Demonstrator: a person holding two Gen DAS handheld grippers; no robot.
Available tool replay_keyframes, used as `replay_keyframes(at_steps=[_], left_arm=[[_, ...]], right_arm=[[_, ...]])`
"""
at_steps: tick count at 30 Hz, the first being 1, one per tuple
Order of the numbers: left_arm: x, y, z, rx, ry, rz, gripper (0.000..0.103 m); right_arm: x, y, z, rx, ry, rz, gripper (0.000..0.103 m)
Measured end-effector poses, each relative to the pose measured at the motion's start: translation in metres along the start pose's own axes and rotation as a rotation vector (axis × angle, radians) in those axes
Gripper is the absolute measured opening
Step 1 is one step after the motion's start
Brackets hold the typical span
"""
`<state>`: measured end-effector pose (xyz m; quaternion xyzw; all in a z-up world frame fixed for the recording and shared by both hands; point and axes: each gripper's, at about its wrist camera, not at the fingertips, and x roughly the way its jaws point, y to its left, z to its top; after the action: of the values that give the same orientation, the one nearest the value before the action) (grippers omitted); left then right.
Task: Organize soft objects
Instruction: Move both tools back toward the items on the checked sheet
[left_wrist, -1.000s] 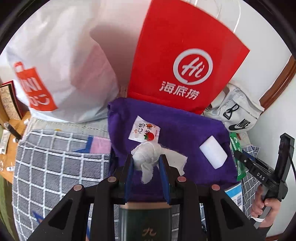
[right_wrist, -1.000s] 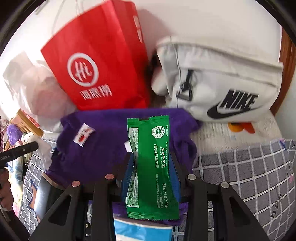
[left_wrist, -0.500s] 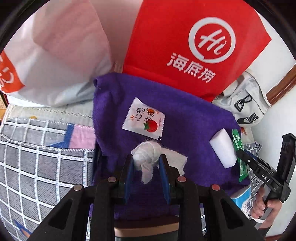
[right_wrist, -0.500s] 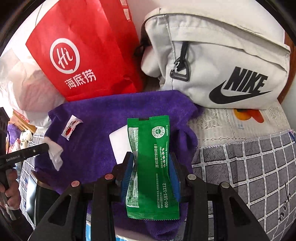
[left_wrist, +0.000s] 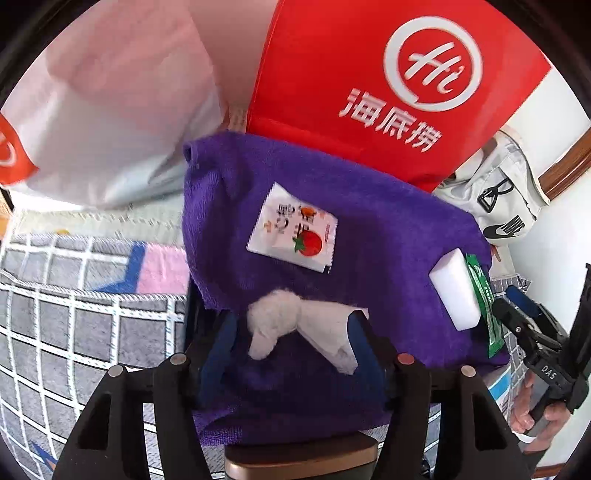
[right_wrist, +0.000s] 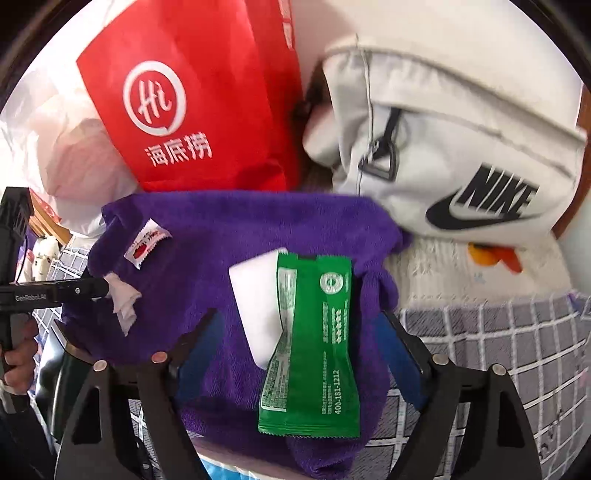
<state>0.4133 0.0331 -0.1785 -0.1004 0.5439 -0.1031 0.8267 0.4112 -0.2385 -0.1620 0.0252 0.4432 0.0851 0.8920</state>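
A purple towel (left_wrist: 388, 236) (right_wrist: 221, 229) lies spread out with soft items on it. My left gripper (left_wrist: 291, 343) is opening around a white tissue wad (left_wrist: 277, 321) that rests on the towel, free of the blue pads. My right gripper (right_wrist: 299, 343) is opening too. Between its fingers a green packet (right_wrist: 317, 350) lies on the towel, untouched and partly covering a white sponge (right_wrist: 255, 302). A tomato-print sachet (left_wrist: 295, 230) (right_wrist: 146, 245) sits further back. The left wrist view also shows the sponge (left_wrist: 454, 291), the green packet (left_wrist: 484, 302) and the right gripper (left_wrist: 511, 306).
A red paper bag (left_wrist: 388, 85) and a white plastic bag (left_wrist: 110, 110) stand behind the towel, with a pale Nike bag (right_wrist: 461, 147) at the back right. Grey checked bedding (left_wrist: 74, 325) (right_wrist: 498, 339) surrounds the towel. A person's hand (left_wrist: 532, 410) holds the right gripper.
Both grippers have opened. The tissue wad now lies loose on the towel, and the green packet has dropped flat onto the towel and sponge. The left gripper came lower.
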Motion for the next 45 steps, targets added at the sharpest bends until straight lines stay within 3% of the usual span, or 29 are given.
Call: replay_keyframes(at_steps=[10, 14, 18, 20, 23, 30, 36, 41, 45], left_arm=[[-0.042, -0.007, -0.015, 0.033, -0.035, 0.021, 0.061], [-0.060, -0.004, -0.029, 0.025, -0.043, 0.025, 0.061], [-0.077, 0.001, -0.047, 0.020, -0.051, 0.051, 0.061], [-0.084, 0.005, -0.058, 0.018, -0.057, 0.082, 0.061], [-0.093, 0.013, -0.072, 0.014, -0.058, 0.105, 0.061], [-0.111, 0.036, -0.096, -0.036, -0.075, 0.081, 0.061], [-0.115, 0.047, -0.106, -0.052, -0.083, 0.046, 0.061], [-0.114, 0.052, -0.112, -0.066, -0.080, 0.025, 0.061], [-0.111, 0.050, -0.117, -0.059, -0.069, 0.017, 0.061]], right_arm=[[-0.053, 0.014, -0.006, 0.018, -0.094, 0.013, 0.083], [-0.076, 0.033, -0.026, -0.028, -0.104, 0.021, 0.068], [-0.083, 0.053, -0.049, -0.064, -0.048, 0.067, 0.040], [-0.082, 0.067, -0.065, -0.089, -0.005, 0.095, 0.032], [-0.077, 0.086, -0.086, -0.135, 0.052, 0.111, 0.030], [-0.071, 0.132, -0.123, -0.294, 0.153, 0.095, 0.030], [-0.050, 0.147, -0.139, -0.369, 0.239, 0.006, 0.030], [-0.038, 0.149, -0.140, -0.387, 0.248, -0.035, 0.030], [-0.038, 0.148, -0.135, -0.370, 0.239, 0.005, 0.009]])
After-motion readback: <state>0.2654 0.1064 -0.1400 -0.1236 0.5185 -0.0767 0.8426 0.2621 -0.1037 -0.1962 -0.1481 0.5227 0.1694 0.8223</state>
